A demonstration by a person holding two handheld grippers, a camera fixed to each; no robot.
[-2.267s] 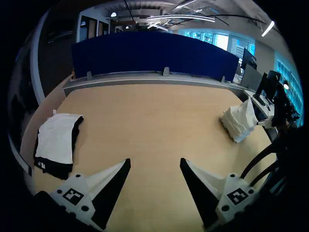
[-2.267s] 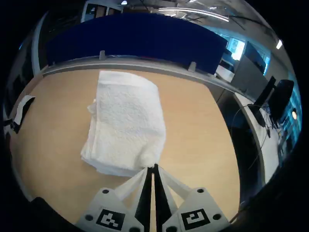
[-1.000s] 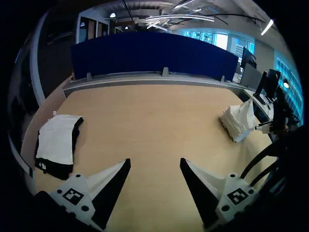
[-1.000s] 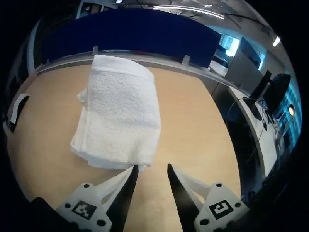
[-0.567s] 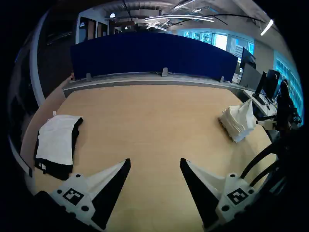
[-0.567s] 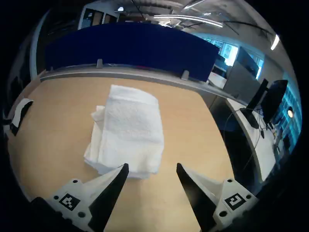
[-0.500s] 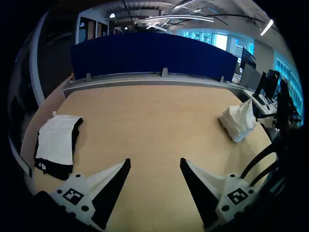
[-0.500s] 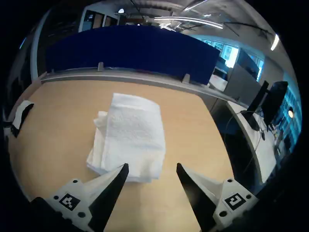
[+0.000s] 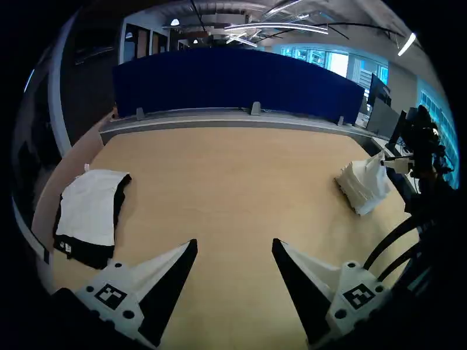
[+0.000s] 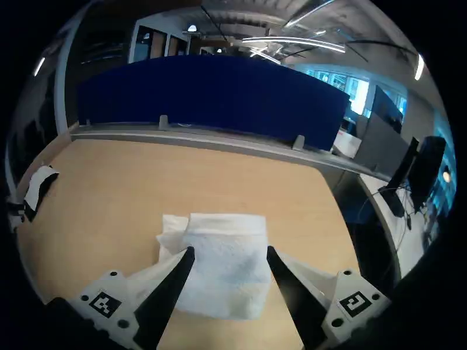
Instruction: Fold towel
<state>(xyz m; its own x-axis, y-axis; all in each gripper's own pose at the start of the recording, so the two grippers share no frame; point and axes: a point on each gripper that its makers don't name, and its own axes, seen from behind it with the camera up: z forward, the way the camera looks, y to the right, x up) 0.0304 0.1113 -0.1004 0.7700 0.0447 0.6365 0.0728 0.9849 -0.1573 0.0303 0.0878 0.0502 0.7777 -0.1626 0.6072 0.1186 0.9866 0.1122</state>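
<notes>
Right tool shifted, parted astride nubby folded white towel | left tool parted above smooth wooden table

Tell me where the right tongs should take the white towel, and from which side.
Probably its near right corner, from the near side, where the open right tongs straddle the towel. It lies flat in stacked layers, and a loose flap juts out at its far left, so the right side looks tidier to pinch.
</notes>
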